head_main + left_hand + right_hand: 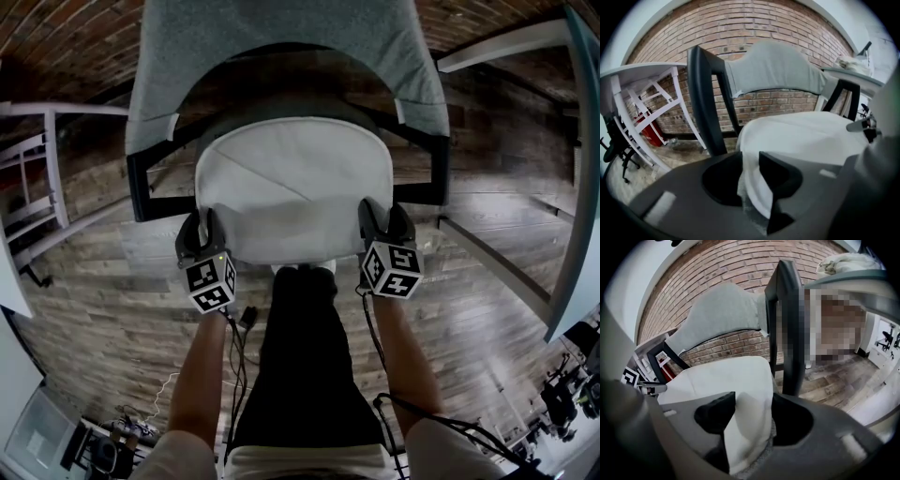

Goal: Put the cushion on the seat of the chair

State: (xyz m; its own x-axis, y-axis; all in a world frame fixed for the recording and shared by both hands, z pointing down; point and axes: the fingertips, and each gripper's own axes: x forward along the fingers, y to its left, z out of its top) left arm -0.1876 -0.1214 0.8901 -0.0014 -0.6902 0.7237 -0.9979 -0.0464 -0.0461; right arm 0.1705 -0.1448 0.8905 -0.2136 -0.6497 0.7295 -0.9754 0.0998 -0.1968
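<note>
Head view, smooth rounded white cushion (292, 187), black-framed chair (139, 187), grey fabric backrest (281, 33)

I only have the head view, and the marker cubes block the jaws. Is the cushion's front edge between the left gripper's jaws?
Observer: Yes. In the left gripper view the white cushion's edge lies between the left gripper's jaws, which stand apart.
Operator: And the right one?
Observer: Same there. The right gripper has the cushion's corner between its open jaws.
Operator: Anything on the desk to my right?
Observer: A crumpled light cloth lies on the desk top, beyond the chair's black frame.
</note>
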